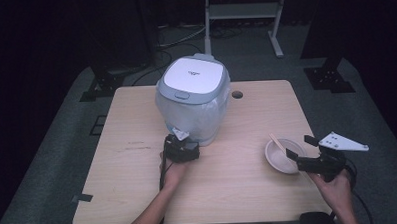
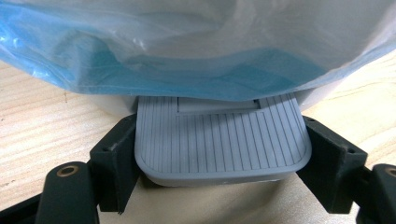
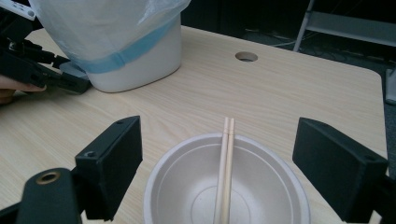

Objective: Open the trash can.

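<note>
The left tool [image 2: 219,186] has its jaws around the ribbed grey pedal [image 2: 222,140] at the foot of the bag-lined bin [image 1: 193,99], seemingly touching both its sides. The lid looks shut, so opening it is left to do, I judge. The right tool [image 3: 219,168] hangs released over the bowl [image 3: 187,186] with chopsticks [image 3: 225,168] on the surface [image 1: 137,144], nothing emptied yet

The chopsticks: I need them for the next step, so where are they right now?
In the high view the chopsticks lie in the bowl at the table's right, with the right gripper open around it.
</note>
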The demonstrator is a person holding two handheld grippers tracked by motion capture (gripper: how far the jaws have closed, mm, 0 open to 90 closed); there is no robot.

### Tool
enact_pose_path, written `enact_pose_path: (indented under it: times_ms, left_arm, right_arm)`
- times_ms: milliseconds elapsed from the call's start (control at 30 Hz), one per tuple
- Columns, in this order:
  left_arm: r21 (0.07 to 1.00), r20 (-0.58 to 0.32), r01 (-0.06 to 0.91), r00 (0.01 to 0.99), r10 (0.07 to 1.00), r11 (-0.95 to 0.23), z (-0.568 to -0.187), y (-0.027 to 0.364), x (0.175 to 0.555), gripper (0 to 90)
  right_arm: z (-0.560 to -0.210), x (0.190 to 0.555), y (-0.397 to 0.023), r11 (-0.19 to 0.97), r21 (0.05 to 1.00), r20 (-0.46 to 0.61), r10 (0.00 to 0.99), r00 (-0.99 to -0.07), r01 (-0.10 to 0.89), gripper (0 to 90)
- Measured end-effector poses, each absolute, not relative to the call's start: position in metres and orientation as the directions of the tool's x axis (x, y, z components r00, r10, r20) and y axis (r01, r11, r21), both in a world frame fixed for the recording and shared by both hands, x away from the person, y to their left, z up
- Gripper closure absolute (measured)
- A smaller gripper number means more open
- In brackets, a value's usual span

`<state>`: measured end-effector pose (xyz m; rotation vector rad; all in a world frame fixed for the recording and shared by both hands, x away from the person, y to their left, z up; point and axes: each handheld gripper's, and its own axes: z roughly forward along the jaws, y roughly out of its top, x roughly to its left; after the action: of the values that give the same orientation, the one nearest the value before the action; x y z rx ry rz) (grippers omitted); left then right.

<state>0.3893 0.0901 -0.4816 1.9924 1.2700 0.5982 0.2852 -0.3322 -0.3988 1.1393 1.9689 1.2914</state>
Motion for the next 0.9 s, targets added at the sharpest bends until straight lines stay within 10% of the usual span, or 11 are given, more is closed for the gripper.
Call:
enact_pose_path:
  times_ms: [900]
  left_arm:
    - [0.739, 0.039, 0.59, 0.446, 0.894, -0.326, -0.479, 0.065, 0.358, 23.0]
  right_arm:
    - [-0.397, 0.283, -0.332, 0.186, 0.915, 0.024, 0.86, -0.51, 0.357, 14.7]
